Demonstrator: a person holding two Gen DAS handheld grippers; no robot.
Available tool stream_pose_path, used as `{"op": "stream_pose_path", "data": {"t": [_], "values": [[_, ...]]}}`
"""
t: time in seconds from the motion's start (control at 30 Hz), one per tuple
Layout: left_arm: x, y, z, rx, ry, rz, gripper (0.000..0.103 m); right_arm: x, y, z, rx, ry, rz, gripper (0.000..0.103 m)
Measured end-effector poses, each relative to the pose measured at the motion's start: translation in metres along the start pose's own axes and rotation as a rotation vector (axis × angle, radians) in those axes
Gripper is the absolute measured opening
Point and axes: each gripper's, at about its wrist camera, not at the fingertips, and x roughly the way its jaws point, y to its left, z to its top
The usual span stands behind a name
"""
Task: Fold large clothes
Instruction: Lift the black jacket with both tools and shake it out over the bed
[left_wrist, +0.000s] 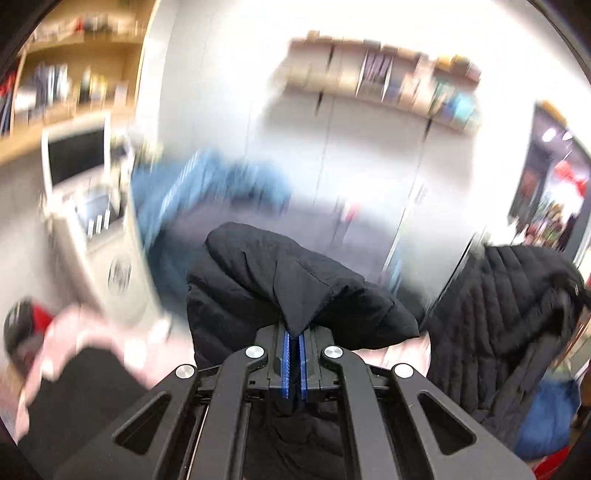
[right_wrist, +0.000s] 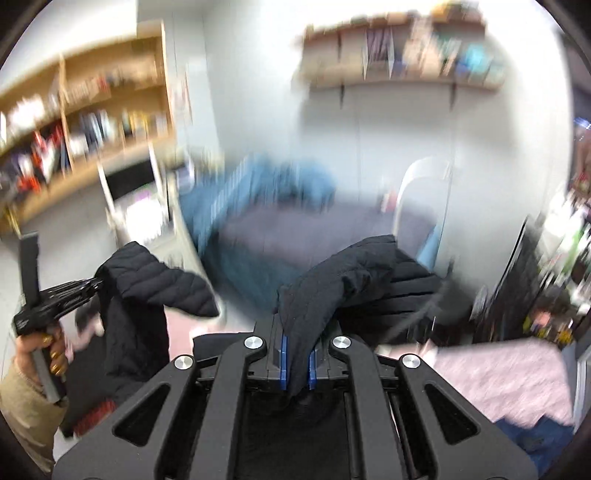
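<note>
Two grippers, one garment: a black quilted puffer jacket (left_wrist: 295, 280), lifted clear of the pink fleecy blanket (right_wrist: 498, 373) at the lower right of the right-wrist frame. Left gripper (left_wrist: 293, 363): blue pads (left_wrist: 284, 365) clenched on a fold of jacket cloth that rises in a hump above the jaws, centre frame. Right gripper (right_wrist: 297, 365): jaws likewise clamped on a thick fold of the same jacket, which drapes up and to the right. In the right-wrist view's lower left, the person's hand (right_wrist: 44, 354) holds the other tool by its handle, with more jacket hanging from its tip. The rest of the coat sags at the right edge of the left-wrist frame. Background: wall shelf (right_wrist: 399, 55), upper centre; teal sofa (left_wrist: 207, 192), mid-left; all blurred. Step in hand, as judged: raising and spreading the coat before laying it flat. Advice: keep both grips firm and level, draw the hands apart until the span hangs taut, then lower onto the blanket evenly. Risk: slick padded cloth may slip from narrow pads.
</note>
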Motion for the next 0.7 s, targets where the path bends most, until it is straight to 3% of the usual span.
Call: {"op": "stream_pose_path", "data": {"t": [0.03, 0.1, 0.2, 0.3, 0.37, 0.5, 0.53, 0.6, 0.67, 0.7], "values": [[-0.023, -0.007, 0.023, 0.008, -0.076, -0.022, 0.003, -0.032, -0.008, 0.015, 0.025, -0.052, 0.013, 0.008], [-0.053, -0.018, 0.050, 0.021, -0.165, -0.043, 0.003, -0.062, -0.021, 0.024, 0.099, -0.077, 0.067, 0.008], [-0.064, -0.013, 0.056, 0.006, -0.167, -0.034, 0.004, -0.079, -0.042, 0.008, 0.216, 0.007, 0.277, 0.008], [-0.045, 0.031, 0.021, -0.051, -0.044, 0.033, 0.003, -0.054, -0.036, -0.043, 0.234, 0.238, 0.416, 0.008], [-0.040, 0.062, -0.014, -0.093, 0.057, 0.120, 0.004, -0.018, -0.010, -0.097, 0.209, 0.461, 0.488, 0.008], [-0.025, 0.154, -0.120, -0.312, 0.296, 0.336, 0.003, 0.043, 0.050, -0.208, 0.159, 0.804, 0.526, 0.009], [-0.024, 0.176, -0.139, -0.350, 0.334, 0.378, 0.003, 0.059, 0.062, -0.233, 0.161, 0.879, 0.532, 0.014], [-0.026, 0.209, -0.181, -0.400, 0.407, 0.470, 0.003, 0.089, 0.079, -0.277, 0.242, 1.040, 0.544, 0.017], [-0.032, 0.234, -0.209, -0.450, 0.451, 0.522, 0.003, 0.112, 0.096, -0.311, 0.283, 1.188, 0.564, 0.042], [-0.034, 0.247, -0.224, -0.479, 0.463, 0.540, 0.003, 0.117, 0.106, -0.320, 0.274, 1.223, 0.566, 0.069]]}}
